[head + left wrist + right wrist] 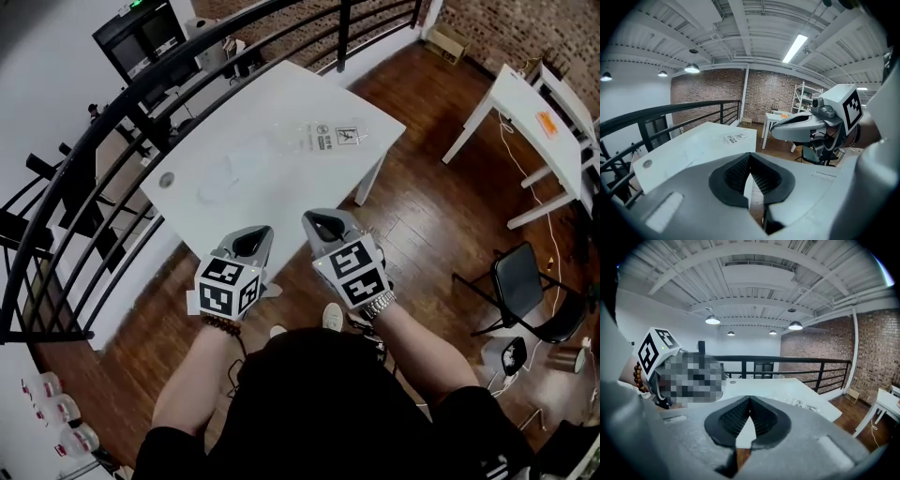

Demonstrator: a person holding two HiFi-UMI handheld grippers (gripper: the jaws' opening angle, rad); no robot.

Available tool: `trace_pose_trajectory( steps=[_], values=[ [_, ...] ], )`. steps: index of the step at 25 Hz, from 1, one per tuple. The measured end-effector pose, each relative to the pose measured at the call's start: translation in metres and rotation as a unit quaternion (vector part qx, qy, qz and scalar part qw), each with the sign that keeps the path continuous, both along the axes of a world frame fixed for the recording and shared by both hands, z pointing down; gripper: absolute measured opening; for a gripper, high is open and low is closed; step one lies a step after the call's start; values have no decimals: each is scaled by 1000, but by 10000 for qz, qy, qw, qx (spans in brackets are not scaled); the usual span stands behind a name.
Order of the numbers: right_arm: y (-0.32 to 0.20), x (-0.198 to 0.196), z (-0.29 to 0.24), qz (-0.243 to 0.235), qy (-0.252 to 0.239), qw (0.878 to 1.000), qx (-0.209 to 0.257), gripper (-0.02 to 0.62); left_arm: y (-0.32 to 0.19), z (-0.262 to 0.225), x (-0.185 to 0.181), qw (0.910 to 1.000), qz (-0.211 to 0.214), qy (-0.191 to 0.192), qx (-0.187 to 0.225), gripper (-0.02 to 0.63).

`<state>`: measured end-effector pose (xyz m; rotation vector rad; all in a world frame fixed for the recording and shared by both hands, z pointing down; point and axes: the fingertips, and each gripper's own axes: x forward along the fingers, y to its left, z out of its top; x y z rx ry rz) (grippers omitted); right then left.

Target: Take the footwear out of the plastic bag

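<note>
Plastic bag [281, 148] lies flat mid-table on the white table [281, 94], well apart from my grippers. Left gripper [251, 236] and right gripper [323, 223] hover at the near edge, jaws closed on nothing. I note a black railing [150, 84] along the table's left and a black chair [520, 281] to the right.

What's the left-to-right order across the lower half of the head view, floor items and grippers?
white jugs on the floor → left gripper → right gripper → black chair. The table, bag and railing are left out: they span too wide to place.
</note>
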<state>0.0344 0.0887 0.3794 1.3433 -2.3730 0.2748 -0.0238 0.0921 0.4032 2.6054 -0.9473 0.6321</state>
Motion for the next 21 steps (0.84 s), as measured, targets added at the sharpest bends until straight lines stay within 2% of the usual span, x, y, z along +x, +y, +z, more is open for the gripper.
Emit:
trace_pose_trajectory(
  steps=[13, 21],
  values=[
    [39, -45, 5, 321, 131, 9994, -34, -8, 32, 3, -23, 9984, 546, -10, 135, 15],
    [50, -53, 10, 556, 173, 9983, -31, -8, 38, 8, -29, 9968, 785, -35, 164, 15]
  ],
)
